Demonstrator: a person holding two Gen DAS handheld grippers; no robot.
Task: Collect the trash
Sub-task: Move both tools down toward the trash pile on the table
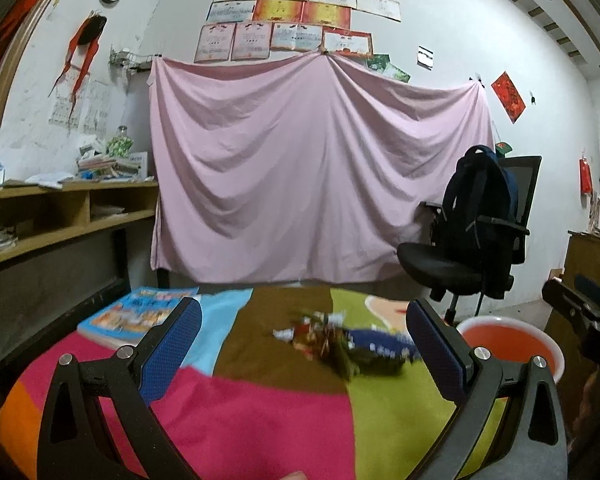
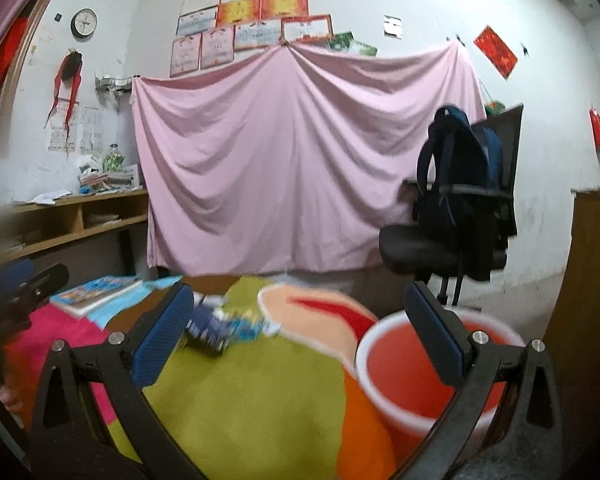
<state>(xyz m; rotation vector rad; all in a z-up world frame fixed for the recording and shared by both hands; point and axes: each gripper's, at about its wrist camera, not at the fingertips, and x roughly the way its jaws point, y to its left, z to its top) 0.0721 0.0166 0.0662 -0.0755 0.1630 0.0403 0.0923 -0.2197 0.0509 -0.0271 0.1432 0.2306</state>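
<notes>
A pile of crumpled wrappers [image 1: 332,340] lies on the colourful table cloth [image 1: 260,408], between and beyond the fingers of my left gripper [image 1: 304,344], which is open and holds nothing. In the right wrist view the blue wrappers [image 2: 220,330] of that pile lie just past my left fingertip. My right gripper [image 2: 300,330] is open and empty, with its right finger over the red bin [image 2: 404,364]. The same red bin [image 1: 512,344] shows beside the table at the right in the left wrist view.
A children's book [image 1: 140,314] lies at the table's far left. A black office chair [image 1: 472,256] with a dark backpack [image 1: 480,208] stands behind the bin. A wooden shelf unit [image 1: 60,216] lines the left wall. A pink sheet [image 1: 300,168] hangs behind the table.
</notes>
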